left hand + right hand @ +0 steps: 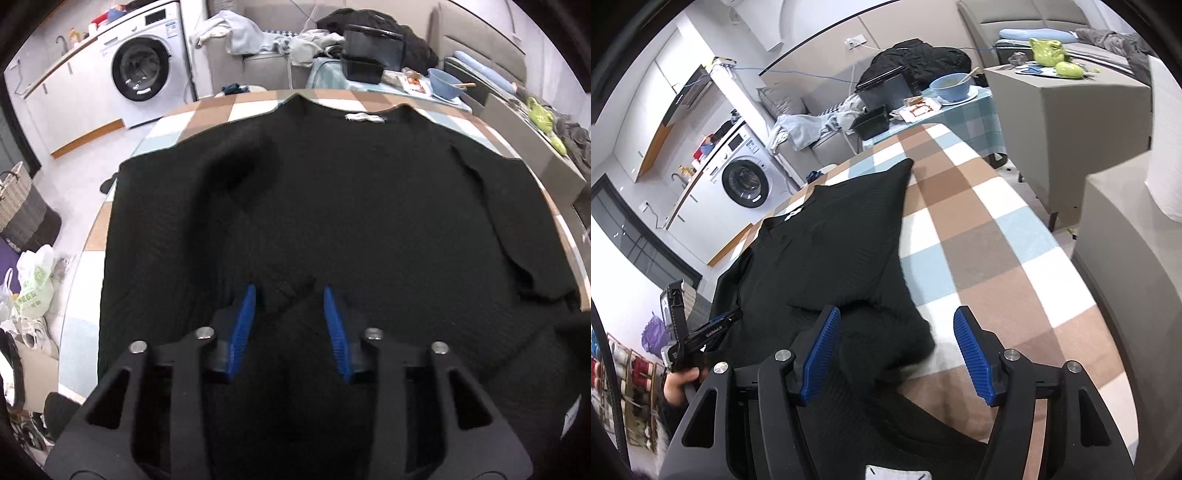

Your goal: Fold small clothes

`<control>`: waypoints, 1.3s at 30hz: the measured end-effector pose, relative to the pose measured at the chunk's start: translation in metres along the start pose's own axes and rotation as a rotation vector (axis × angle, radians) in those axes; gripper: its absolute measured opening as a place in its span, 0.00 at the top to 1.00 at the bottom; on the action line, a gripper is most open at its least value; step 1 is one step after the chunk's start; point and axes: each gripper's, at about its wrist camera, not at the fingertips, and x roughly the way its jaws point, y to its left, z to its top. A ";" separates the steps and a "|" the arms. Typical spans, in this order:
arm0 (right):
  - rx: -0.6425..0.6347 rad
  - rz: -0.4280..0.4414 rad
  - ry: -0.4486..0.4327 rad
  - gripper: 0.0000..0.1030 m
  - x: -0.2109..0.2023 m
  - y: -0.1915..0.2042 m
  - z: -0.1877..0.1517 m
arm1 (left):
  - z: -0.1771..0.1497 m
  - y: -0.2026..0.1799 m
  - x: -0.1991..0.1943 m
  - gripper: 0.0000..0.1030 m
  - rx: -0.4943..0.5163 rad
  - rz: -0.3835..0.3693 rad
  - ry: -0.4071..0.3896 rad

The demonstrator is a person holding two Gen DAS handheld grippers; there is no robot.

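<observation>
1. On the checked tablecloth, a black sweater is lying spread out.
2. Left gripper is hovering unclenched above it; right gripper is gaping over a sleeve.
3. Behind, a blue bowl and black box are sitting; the sweater's hem is running out of view.

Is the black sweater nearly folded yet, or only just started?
Only just started. Done: the black sweater lies spread on the checked table, with one sleeve already folded in. In hand: the left tongs and right tongs stand open over its near hem, gripping nothing. Left: the other sleeve and folding the body.
</observation>
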 end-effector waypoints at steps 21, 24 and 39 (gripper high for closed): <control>-0.099 0.130 0.118 0.36 -0.005 -0.025 -0.001 | -0.085 0.090 -0.136 0.34 -0.251 -0.132 -0.158; -0.132 0.199 0.165 0.36 -0.010 -0.028 -0.014 | -0.108 0.115 -0.143 0.34 -0.303 -0.083 -0.129; -0.244 0.220 0.266 0.49 0.014 -0.007 -0.043 | -0.151 0.153 -0.104 0.70 -0.414 -0.030 -0.011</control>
